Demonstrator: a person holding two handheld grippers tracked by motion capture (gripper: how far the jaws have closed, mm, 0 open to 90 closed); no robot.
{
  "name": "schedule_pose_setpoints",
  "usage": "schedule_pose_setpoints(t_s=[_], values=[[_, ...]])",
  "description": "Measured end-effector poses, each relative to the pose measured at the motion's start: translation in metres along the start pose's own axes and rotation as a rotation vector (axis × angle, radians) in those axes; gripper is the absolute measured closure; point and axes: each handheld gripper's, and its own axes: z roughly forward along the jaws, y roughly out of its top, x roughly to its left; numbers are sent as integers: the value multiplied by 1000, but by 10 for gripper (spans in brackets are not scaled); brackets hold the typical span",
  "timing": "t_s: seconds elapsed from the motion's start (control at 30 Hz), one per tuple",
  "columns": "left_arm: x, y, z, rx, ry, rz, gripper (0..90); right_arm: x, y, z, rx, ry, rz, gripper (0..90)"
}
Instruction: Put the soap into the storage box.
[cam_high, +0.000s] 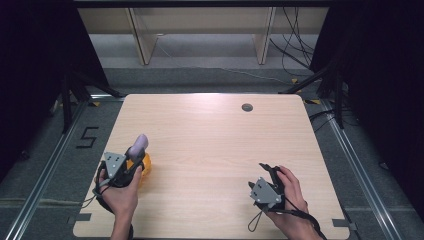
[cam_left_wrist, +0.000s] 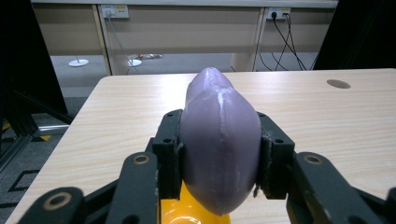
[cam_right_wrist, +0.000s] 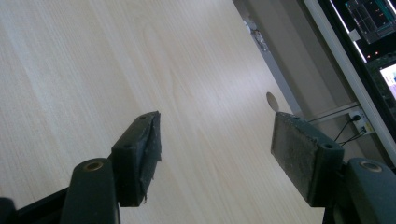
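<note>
L tongs (cam_left_wrist: 219, 154) clenched on purple eggplant (cam_left_wrist: 219, 140) at near-left of surface (cam_high: 210, 130), over yellow item (cam_left_wrist: 187, 212); looks light, smooth, prob slippery, so grip mid-belly; R tongs (cam_right_wrist: 215, 158) released, empty.

L tool (cam_high: 134, 159) grips purple obj (cam_high: 137, 146) (over yellow bowl (cam_high: 145, 164)).

Grey floor (cam_high: 200, 55), wooden shelving (cam_high: 145, 40)

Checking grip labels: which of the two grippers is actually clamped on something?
The left gripper: its pads press both sides of the purple object, above a yellow thing. The right gripper has its jaws wide apart over bare table.
</note>
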Motion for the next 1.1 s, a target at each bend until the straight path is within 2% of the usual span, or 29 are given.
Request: schedule_pose_setpoints(t_s=[0.47,0.7,0.87,0.93,0.97,1.1], values=[[5,-10,5,24,14,-17,587,0,0,0,1,2,0,340],[12,-15,3,36,43,-40,587,0,0,0,0,7,1,339],[11,-19,4,48,40,-39,587,0,0,0,2,8,1,339],[11,-20,3,55,39,-37,586,0,0,1,2,25,0,339],[10,-20,3,53,38,-39,586,0,0,0,1,7,1,339],[10,-21,3,55,35,-40,586,0,0,0,0,7,2,339]])
